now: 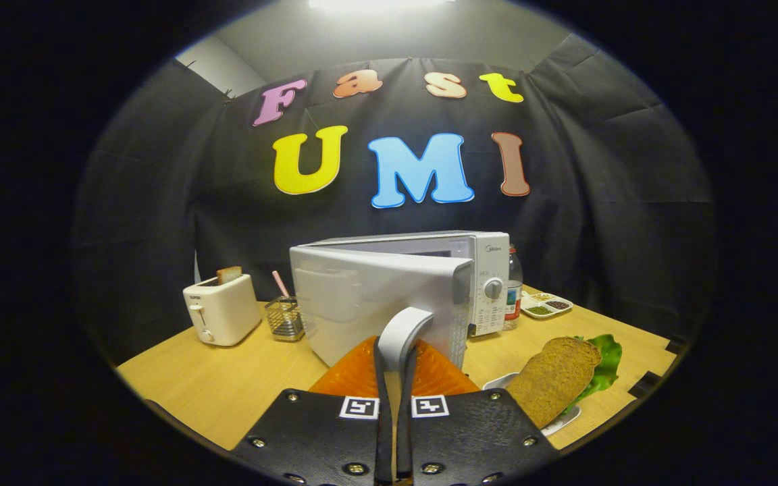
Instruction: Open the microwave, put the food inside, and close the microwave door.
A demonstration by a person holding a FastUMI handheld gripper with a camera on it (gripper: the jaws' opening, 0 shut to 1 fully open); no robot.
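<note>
Gripper (396, 351) clamped tight on handle (404, 331) of half-open microwave door (362, 297).

My cam rides on my gripper (396, 351), looking forward down the fingers, close up on the microwave (402, 290) door.

The gripper (396, 351) has two orange fingers (355, 374) with a ribbed surface, tapering forward. Each is fixed to a black plate (308, 432) studded with round silver screws. A small square black-and-white marker (359, 408) sits on each plate's inner corner, beside the narrow central slot.
</note>
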